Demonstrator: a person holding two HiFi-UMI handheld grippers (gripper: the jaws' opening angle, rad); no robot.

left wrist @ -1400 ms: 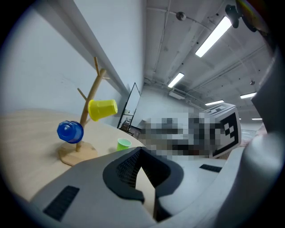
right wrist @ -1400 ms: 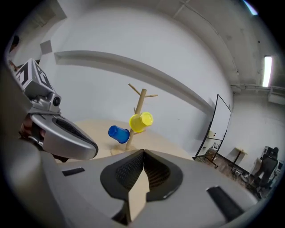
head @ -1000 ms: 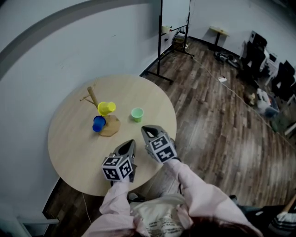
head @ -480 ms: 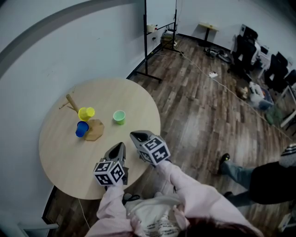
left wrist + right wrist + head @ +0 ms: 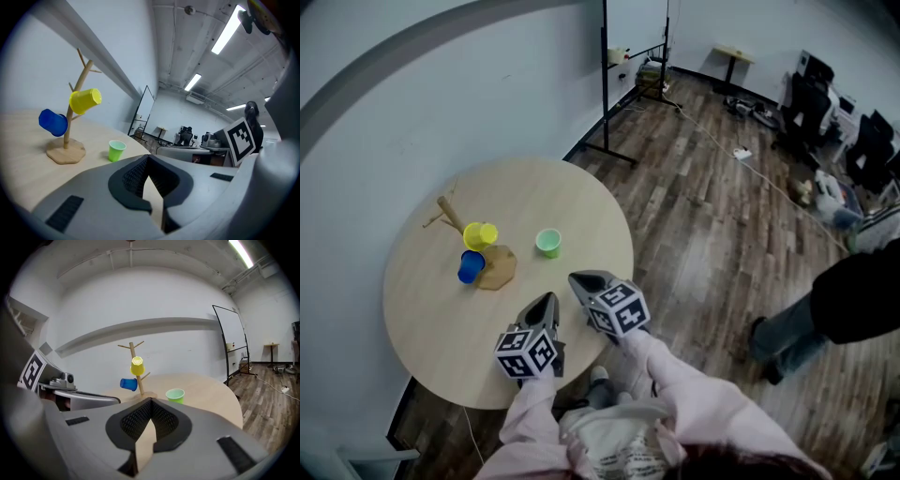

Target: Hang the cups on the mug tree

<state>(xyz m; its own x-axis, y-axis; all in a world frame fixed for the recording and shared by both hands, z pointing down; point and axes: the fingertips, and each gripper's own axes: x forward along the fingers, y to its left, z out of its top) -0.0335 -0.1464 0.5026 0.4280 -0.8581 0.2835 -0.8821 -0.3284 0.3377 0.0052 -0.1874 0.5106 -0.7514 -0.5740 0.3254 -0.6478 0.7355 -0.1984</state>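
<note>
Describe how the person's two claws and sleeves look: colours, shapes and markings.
Both the left claw and the right claw are grey shells tapering to a tip, with black ridged pads inside. Each carries a cube of black-and-white square markers. The sleeves are pale pink.

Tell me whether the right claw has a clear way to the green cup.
Probably yes: only bare table lies between the right claw and the green cup, which stands clear of the mug tree. The shut claw must open first.
</note>
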